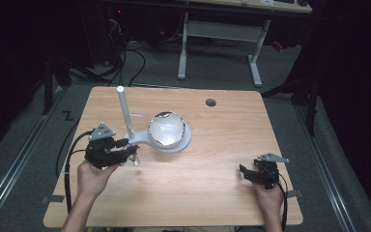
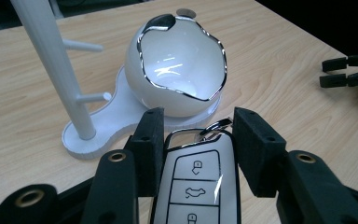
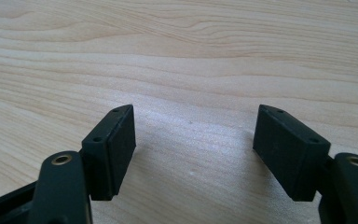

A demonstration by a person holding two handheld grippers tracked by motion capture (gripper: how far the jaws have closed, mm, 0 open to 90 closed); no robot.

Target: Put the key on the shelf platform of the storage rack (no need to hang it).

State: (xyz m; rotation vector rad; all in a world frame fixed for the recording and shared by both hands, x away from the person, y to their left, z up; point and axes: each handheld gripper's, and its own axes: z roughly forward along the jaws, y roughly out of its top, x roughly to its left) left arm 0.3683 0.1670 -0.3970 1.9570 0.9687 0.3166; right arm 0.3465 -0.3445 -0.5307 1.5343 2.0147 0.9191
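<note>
A white car key fob (image 2: pixel 196 182) with three buttons and a chrome ring sits between the jaws of my left gripper (image 2: pixel 198 126), which is shut on it. In the high view that gripper (image 1: pixel 130 153) hovers at the table's left, just in front of a white stand (image 1: pixel 147 140). The stand carries a glossy egg-shaped bowl (image 2: pixel 179 65) with a chrome rim, opening toward me, and a tall white post (image 2: pixel 56 70) with short pegs. My right gripper (image 1: pixel 244 171) rests at the front right, open, with bare wood between its pads (image 3: pixel 112 149).
The wooden table (image 1: pixel 222 145) has a round cable hole (image 1: pixel 210 102) near its far edge. Beyond it stands a white desk frame (image 1: pixel 220 34) on a dark floor with cables. The right gripper's jaws (image 2: pixel 349 70) show far off at the right.
</note>
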